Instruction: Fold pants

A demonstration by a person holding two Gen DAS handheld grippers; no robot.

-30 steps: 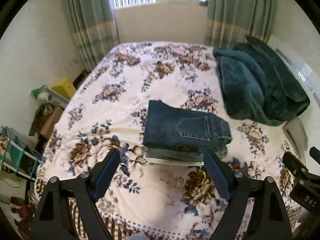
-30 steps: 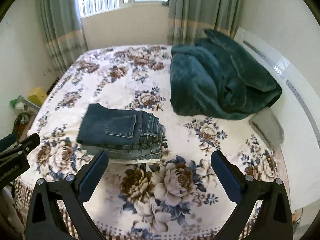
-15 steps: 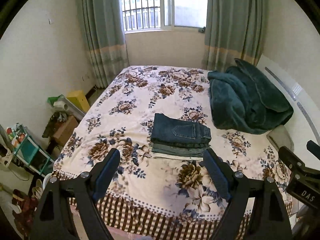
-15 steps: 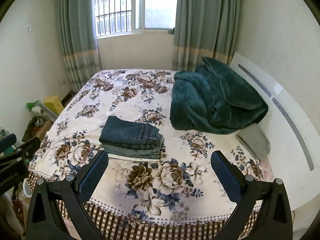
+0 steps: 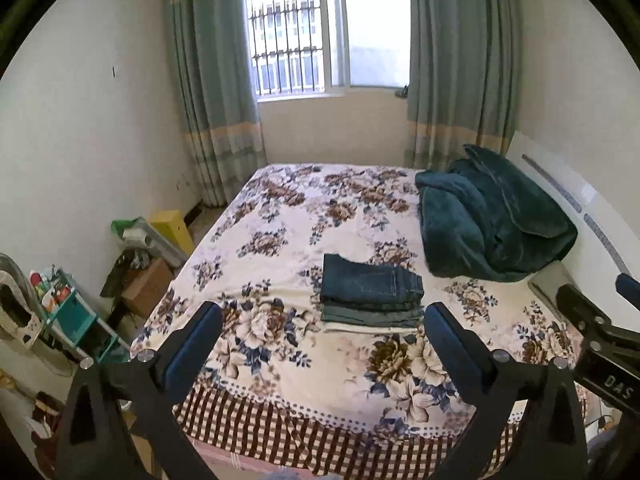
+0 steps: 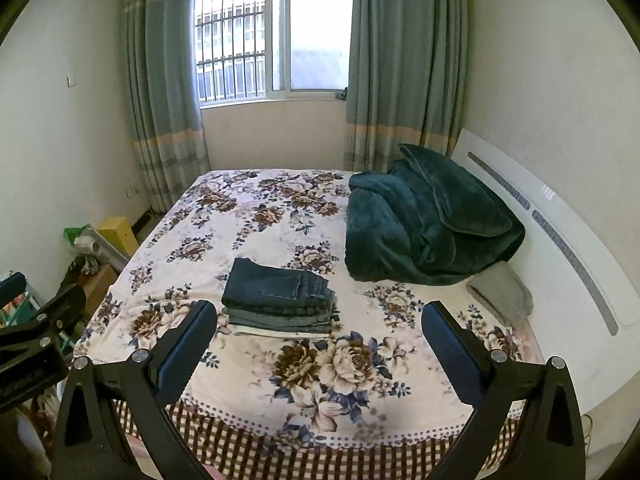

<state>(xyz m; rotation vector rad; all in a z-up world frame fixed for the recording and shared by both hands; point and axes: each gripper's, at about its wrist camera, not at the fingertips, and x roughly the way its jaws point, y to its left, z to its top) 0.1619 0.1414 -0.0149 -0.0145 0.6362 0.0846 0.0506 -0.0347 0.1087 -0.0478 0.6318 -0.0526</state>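
Observation:
Folded dark blue jeans [image 5: 370, 283] lie on top of a small stack of folded pants on the flowered bed sheet [image 5: 288, 216]; the stack also shows in the right wrist view [image 6: 278, 294]. My left gripper [image 5: 320, 330] is open and empty, held back from the bed's near edge. My right gripper [image 6: 319, 330] is open and empty too, also off the bed. Neither touches the pants. The right gripper's body shows at the right of the left wrist view [image 5: 600, 332].
A dark green blanket [image 6: 424, 224] is heaped at the bed's right by the white headboard [image 6: 560, 240]. A grey pillow [image 6: 502, 294] lies near it. Boxes and a teal rack [image 5: 72, 320] stand on the floor at the left. Curtains and a window are behind.
Both grippers have pulled back and up from the bed, so the stack looks smaller and farther. The pants have not moved. Both stay open.

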